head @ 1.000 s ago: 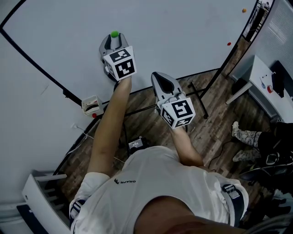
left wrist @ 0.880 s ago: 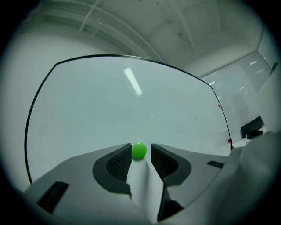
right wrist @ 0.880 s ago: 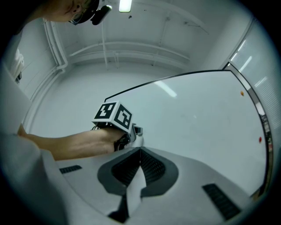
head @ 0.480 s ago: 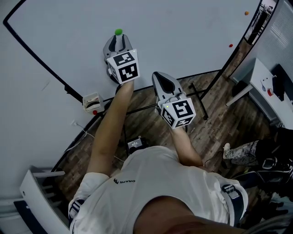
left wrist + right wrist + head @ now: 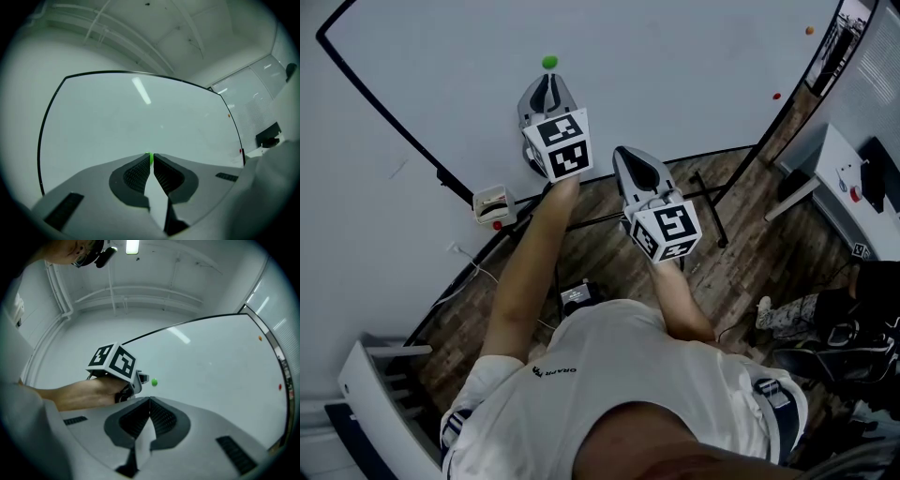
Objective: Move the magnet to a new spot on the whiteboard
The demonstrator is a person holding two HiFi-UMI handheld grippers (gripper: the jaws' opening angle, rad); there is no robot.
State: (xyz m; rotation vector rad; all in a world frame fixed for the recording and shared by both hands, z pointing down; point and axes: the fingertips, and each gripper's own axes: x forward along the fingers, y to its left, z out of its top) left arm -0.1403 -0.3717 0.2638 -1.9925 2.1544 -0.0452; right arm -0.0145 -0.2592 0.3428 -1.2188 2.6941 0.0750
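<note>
The green magnet [image 5: 549,62] sat on the whiteboard [image 5: 694,75], toward its lower part, with bare white surface all round it. The left gripper [image 5: 547,78] pointed straight at it, roughly level, its tips close to the board. Its jaws had just been closing and stood almost together, with only a thin slit left at the tips. Looking along the jaws, a sliver of green showed in that slit. From above and from the right gripper's side, though, the magnet looked just clear of the tips, with a narrow strip of white between. As far as I could see, the pads pressed on nothing. The person's bare left forearm [image 5: 525,272] ran straight out behind the marker cube [image 5: 558,145].

The right gripper [image 5: 624,153] hung beside the left one and further from the board, over the wooden floor [image 5: 741,253] near the board's black lower frame. Its jaws were together with nothing between them.

Far to the right on the same board were a small orange dot [image 5: 809,30] and, lower, a small red dot [image 5: 776,96], both well apart from the green magnet. A small box-like thing [image 5: 491,204] sat at the board's lower edge, left of the arms; I couldn't tell what it was. A white table [image 5: 834,169] stood at the right.
</note>
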